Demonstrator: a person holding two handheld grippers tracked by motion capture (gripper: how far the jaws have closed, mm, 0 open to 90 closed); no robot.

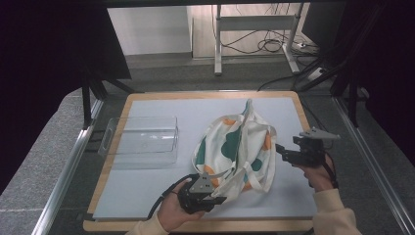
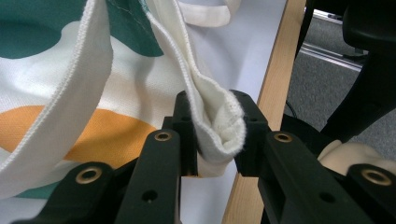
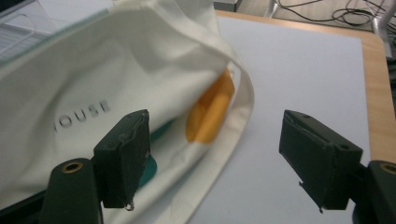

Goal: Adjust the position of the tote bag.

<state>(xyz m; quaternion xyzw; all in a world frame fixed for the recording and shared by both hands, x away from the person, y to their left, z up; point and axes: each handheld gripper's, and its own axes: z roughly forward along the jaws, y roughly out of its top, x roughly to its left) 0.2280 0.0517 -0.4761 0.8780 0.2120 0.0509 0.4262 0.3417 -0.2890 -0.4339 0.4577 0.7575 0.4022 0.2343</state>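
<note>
Tote bag (image 1: 238, 149) beside clear bin (image 1: 142, 141), w/ nothing between.

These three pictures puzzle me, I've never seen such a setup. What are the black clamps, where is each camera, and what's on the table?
A person holds a two-fingered gripper in each hand. The high view looks down on the table; the other two cameras ride on the grippers. On the table lie a printed tote bag and a clear plastic bin. The left gripper is clamped on a folded edge of the bag. The right gripper is open, its fingers beside the bag's rim, holding nothing.
</note>
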